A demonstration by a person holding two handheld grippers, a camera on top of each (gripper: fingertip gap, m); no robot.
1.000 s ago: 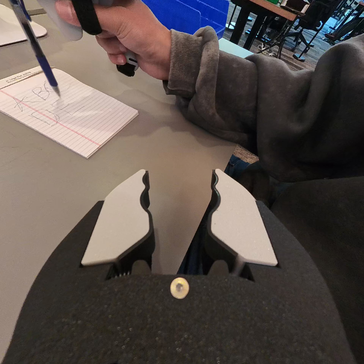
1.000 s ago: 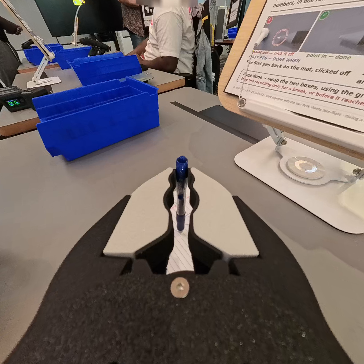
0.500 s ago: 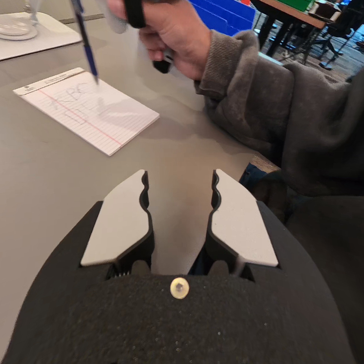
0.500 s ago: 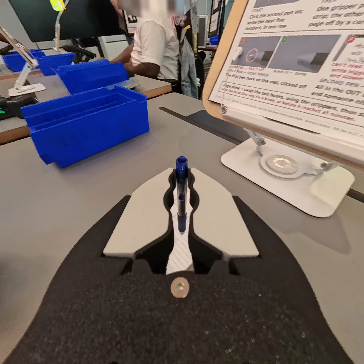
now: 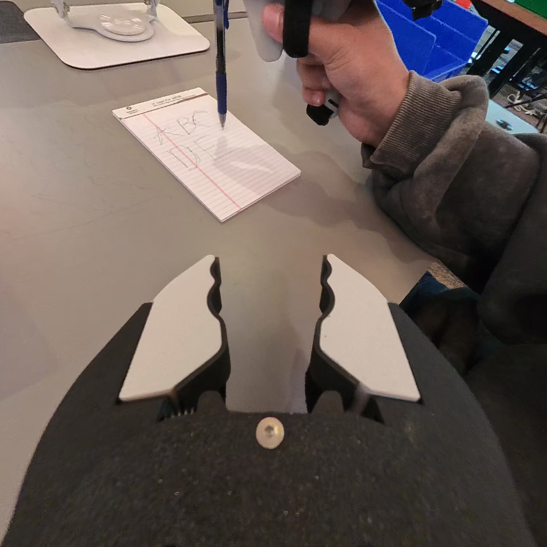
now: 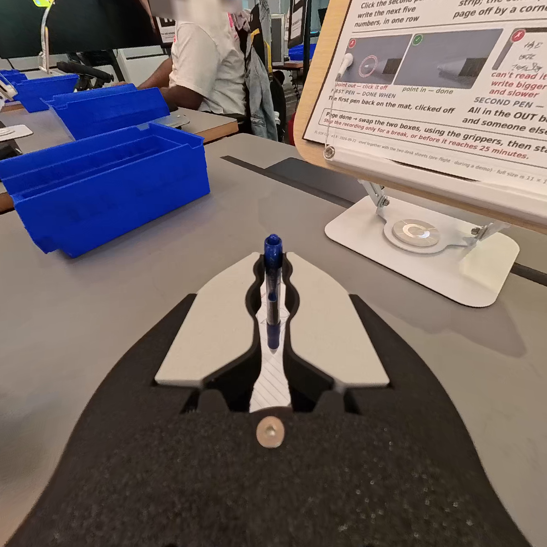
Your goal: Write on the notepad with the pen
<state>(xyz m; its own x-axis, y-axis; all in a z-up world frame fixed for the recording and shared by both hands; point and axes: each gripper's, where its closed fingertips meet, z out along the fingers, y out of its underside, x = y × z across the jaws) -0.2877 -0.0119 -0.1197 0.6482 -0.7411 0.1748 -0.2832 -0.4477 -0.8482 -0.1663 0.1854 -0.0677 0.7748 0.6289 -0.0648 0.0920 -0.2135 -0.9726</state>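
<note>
A white lined notepad [image 5: 213,159] with handwritten letters lies on the grey table [image 5: 74,207]. My right gripper [image 6: 273,257] is shut on a blue pen [image 6: 272,296] and holds it upright, tip down. In the left wrist view the pen [image 5: 220,71] stands nearly vertical with its tip just above or at the pad's upper right part; a hand [image 5: 340,59] holds that gripper. Lined paper [image 6: 270,384] shows between the right fingers. My left gripper [image 5: 270,260] is open and empty, low over the table, in front of the pad.
A white stand base [image 5: 118,38] sits behind the pad; it carries a tilted instruction board [image 6: 444,88]. Blue bins [image 6: 103,189] stand at the far left in the right wrist view. A grey sleeve [image 5: 458,177] lies along the table's right edge. A person [image 6: 207,59] sits at another desk. The left gripper's tips are roughly 25 centimetres from the right gripper's.
The left wrist view has swung so the pad sits more central. The pen has moved from near-contact at the upper letters to a more upright stance by the pad's top right.
</note>
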